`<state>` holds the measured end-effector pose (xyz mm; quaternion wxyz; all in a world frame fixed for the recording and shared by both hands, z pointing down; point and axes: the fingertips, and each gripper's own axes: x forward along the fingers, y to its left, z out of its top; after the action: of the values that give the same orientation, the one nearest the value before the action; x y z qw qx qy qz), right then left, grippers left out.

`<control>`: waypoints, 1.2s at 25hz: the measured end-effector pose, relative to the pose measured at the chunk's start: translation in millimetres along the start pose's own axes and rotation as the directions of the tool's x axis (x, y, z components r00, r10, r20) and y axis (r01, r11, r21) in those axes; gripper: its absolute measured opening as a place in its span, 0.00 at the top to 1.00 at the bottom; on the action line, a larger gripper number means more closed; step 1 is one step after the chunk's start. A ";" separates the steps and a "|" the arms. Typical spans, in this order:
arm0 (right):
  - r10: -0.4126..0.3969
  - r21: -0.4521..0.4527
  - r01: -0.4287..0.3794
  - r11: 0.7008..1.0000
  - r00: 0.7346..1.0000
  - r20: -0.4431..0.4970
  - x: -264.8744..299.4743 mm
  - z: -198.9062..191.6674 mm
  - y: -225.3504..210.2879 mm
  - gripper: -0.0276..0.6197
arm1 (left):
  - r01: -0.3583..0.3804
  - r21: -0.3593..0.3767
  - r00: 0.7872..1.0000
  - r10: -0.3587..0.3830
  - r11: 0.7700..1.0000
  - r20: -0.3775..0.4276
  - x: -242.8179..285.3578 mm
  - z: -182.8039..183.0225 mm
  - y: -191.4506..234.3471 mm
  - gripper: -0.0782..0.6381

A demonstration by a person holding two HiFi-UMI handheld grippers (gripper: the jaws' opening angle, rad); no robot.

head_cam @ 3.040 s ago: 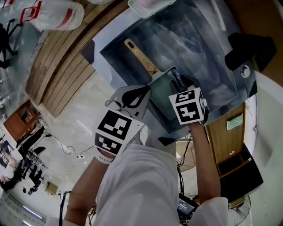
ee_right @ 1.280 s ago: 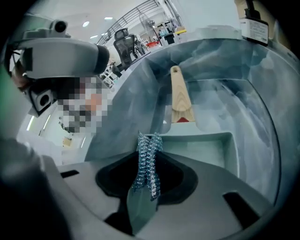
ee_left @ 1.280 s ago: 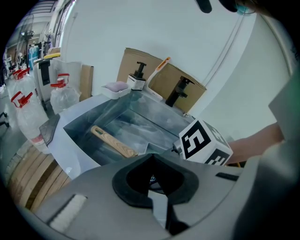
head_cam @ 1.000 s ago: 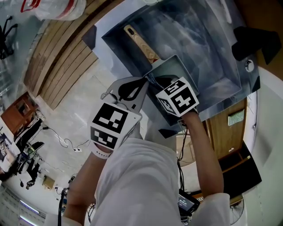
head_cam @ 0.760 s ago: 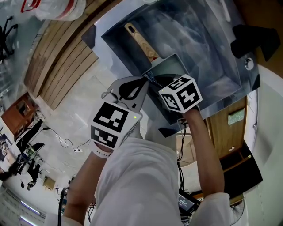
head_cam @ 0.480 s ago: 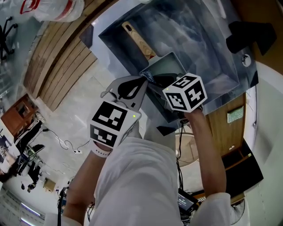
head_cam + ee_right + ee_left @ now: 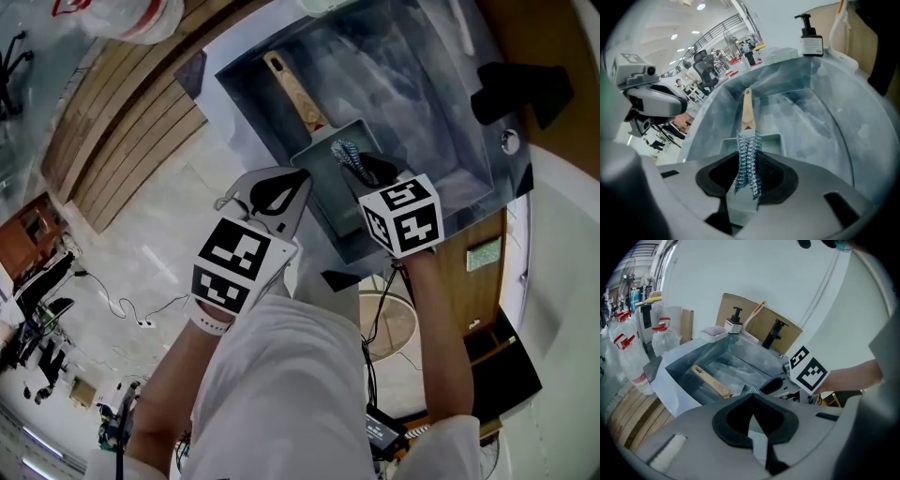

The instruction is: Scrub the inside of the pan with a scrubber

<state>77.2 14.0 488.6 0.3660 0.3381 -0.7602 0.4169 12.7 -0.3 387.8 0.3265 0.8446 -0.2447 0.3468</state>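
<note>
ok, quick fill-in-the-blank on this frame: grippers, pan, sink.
The right gripper is shut on a metal ____.
The pan lies inside the ____.
The pan's handle is made of ____.
On the left gripper the jaws are ____, with nothing between them.
Missing: scrubber; sink; wood; shut.

Square grey pan (image 7: 323,180), wooden handle (image 7: 298,98), mesh scrubber (image 7: 346,156) over it

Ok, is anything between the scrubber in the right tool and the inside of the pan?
Nothing visible does. The scrubber, clamped in the right tool, hangs over the pan, whose floor looks bare. The left tool is shut and off to the pan's side.
</note>
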 end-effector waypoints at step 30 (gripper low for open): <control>-0.254 -0.085 0.242 0.967 0.948 -0.193 14.3 -36.4 -27.0 0.79 | -0.031 -0.037 0.999 0.031 0.999 0.014 -7.9 -5.5 11.3 0.88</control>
<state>102.1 31.7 525.0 0.5010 0.3758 -0.6825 0.3768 -2.0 -2.5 389.2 0.3349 0.8370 -0.2665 0.3410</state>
